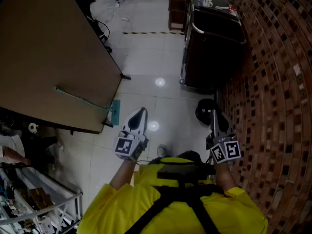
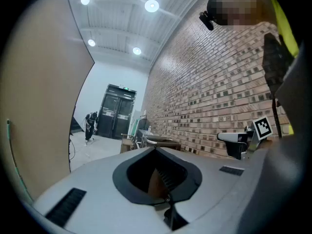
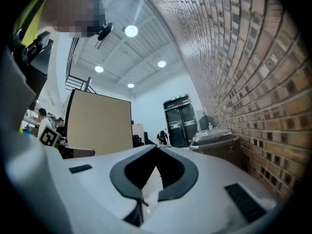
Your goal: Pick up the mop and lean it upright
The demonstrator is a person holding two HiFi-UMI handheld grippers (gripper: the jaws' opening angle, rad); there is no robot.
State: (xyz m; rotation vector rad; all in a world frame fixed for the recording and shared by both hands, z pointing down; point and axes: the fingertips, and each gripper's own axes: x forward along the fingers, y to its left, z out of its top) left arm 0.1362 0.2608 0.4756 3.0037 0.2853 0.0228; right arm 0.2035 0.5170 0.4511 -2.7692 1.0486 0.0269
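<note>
Left tongs (image 2: 156, 148) and right tongs (image 3: 157, 147) are both closed, gripping nothing.

Closed hand-held gripper (image 2: 156, 148), brick wall (image 2: 209, 91)

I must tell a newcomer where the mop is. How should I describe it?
Find the big brown board on the left of the white tiled floor. Across its lower part runs the mop: a thin pale green handle ending in a flat teal head at the board's right corner. Nothing else near it is green, long and thin.
</note>
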